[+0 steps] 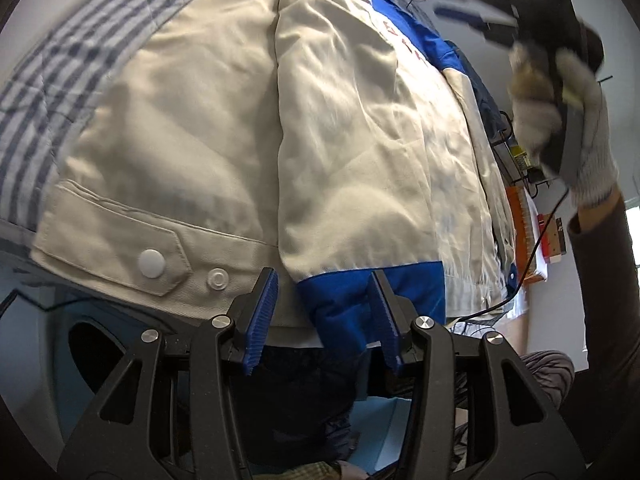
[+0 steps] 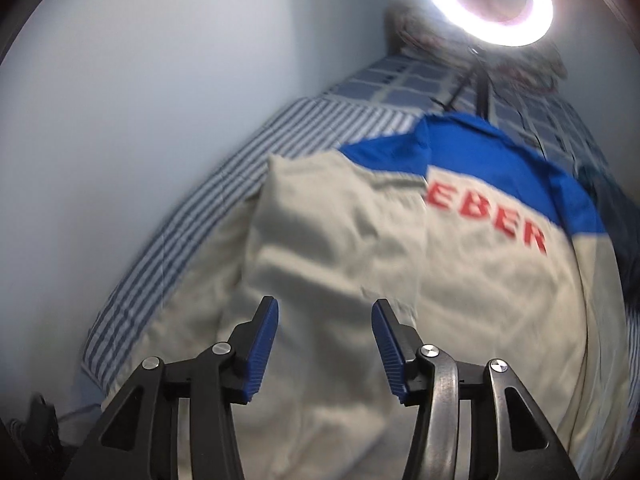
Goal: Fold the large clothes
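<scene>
Left wrist view: the left gripper (image 1: 324, 280) is hanging over the near hem of the jacket (image 1: 192, 128), its tongs standing apart with nothing clamped; the blue cuff (image 1: 348, 304) is lying between and beyond them. The jacket is lying spread on a striped sheet (image 1: 44, 92), one sleeve (image 1: 360, 152) already folded lengthwise over the body. At the far right a gloved hand (image 1: 560, 112) is carrying the right gripper above the jacket; its tongs are blurred there. A cable (image 1: 532, 256) is trailing at the jacket's right edge, with orange boxes (image 1: 520, 224) just past it.

Right wrist view: the right gripper (image 2: 325, 312) is hovering above the jacket's (image 2: 480, 280) back, tongs apart and empty. The red lettering (image 2: 488, 220) and blue yoke (image 2: 500, 160) are lying farther off, the ring light (image 2: 486, 0) glaring beyond.

The sleeve fold seems to be done; the next move is probably calling for pinching the hem on both sides and carrying it toward the collar. The cable could be snagging on that lift.
</scene>
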